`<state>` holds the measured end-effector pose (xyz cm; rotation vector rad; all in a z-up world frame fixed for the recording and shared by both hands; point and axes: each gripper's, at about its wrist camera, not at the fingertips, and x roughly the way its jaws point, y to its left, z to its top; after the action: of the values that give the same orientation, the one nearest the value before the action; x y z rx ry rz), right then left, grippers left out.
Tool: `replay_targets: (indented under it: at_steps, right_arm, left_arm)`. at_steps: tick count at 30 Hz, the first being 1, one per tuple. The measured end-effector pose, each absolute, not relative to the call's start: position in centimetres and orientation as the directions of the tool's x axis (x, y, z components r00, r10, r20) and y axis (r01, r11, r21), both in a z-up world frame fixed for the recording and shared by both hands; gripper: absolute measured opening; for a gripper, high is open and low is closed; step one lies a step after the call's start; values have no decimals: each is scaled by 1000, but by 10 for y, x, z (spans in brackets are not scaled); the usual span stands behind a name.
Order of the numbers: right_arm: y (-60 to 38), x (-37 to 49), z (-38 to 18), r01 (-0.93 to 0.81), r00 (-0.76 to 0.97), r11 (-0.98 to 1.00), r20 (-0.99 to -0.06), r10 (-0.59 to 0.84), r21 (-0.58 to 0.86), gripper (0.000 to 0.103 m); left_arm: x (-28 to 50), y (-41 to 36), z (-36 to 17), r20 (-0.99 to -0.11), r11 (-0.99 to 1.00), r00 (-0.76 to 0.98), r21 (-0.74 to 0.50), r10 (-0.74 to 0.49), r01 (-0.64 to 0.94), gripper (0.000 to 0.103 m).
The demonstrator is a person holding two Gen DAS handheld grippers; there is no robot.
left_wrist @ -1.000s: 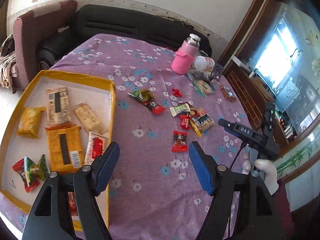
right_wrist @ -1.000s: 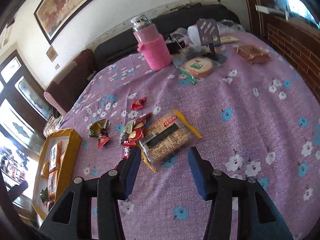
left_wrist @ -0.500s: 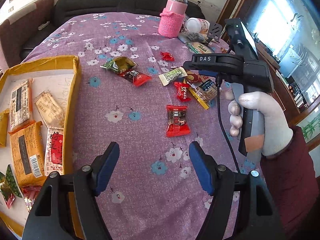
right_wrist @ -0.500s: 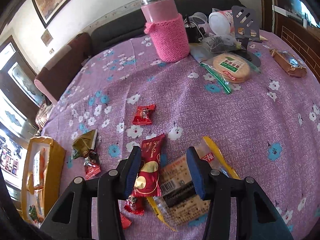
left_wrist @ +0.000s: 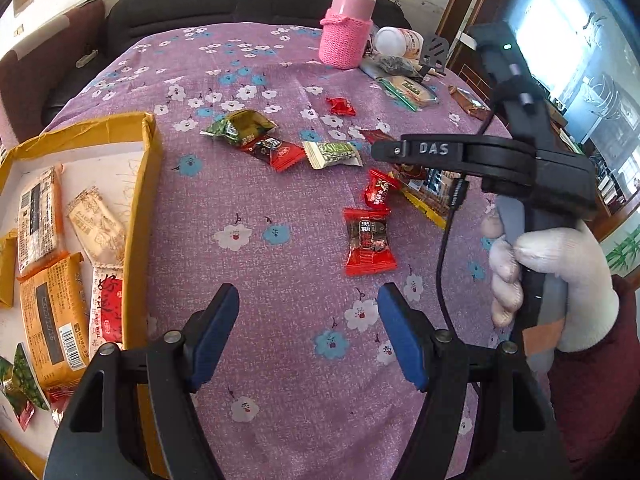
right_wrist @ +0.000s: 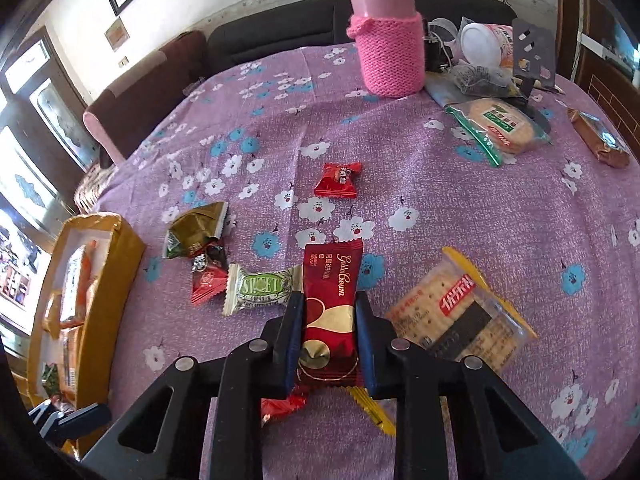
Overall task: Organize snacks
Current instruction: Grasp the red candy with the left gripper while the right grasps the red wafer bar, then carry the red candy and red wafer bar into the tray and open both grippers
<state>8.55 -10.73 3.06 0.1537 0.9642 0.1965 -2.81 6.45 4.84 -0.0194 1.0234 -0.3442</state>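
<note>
since half a second ago the right gripper (right_wrist: 328, 332) has closed in; its fingers now clamp the red golden crown bar (right_wrist: 330, 312) near the desk's (left_wrist: 280, 184) right edge. left gripper (left_wrist: 308, 332) hovers level, fingers apart, empty, beside the yellow box (left_wrist: 140, 208) at the left edge. the slick wrapper could slip, or drag the cracker pack (right_wrist: 460, 316) just beside it.

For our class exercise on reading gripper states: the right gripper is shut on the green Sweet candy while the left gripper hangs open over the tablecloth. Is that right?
Not quite. The right wrist view shows the right gripper shut on the red Golden Crown bar; the green Sweet candy lies untouched beside it. The left gripper does hang open over the tablecloth.
</note>
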Motion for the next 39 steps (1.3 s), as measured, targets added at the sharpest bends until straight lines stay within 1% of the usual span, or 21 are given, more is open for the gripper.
replay_targets:
  at_steps: [6,9,12,13,15,16,17,19,26,31,35,39]
  right_arm:
    - [-140,42,55,-120,607,930,-715,347,349,25]
    - [-152,26,58,-124,613,922,-702,363,368,25]
    - [-163,15,56,-114,615,915,-696,371,386,25]
    - [-166,15,55,-111,617,915,-695,369,388,25]
    - [-171,10,53,-104,617,910,-692,375,401,25]
    - [-172,7,53,-102,617,909,-691,376,403,25]
    - [-172,5,52,-102,618,910,-691,374,402,25]
    - [-172,-1,53,-104,622,910,-688,375,402,25]
    - [-165,-18,63,-127,638,910,-670,380,396,25]
    - [-154,-26,69,-143,635,907,-667,390,395,25]
    - [-131,-33,78,-192,624,901,-660,418,389,25]
    - [-93,-33,87,-261,600,885,-653,461,385,25]
  left_arm:
    - [-9,24,32,-853,935,465,-72,-238,346,71]
    - [5,8,22,-851,932,487,-8,-196,363,71]
    - [15,-5,12,-859,926,475,5,-189,377,72]
    - [14,-9,13,-851,922,491,18,-189,386,70]
    - [11,-17,16,-846,908,500,44,-188,416,53]
    - [10,-20,16,-848,901,491,36,-201,431,34]
    - [9,-23,17,-851,899,486,37,-201,437,33]
    - [6,-26,18,-844,899,502,59,-187,434,32]
    - [-15,4,45,-802,914,533,-38,-269,404,32]
    - [-41,46,72,-760,932,585,-74,-284,356,32]
    - [-60,105,85,-743,962,625,-97,-239,253,33]
    - [-72,166,90,-729,992,675,-52,-114,111,33]
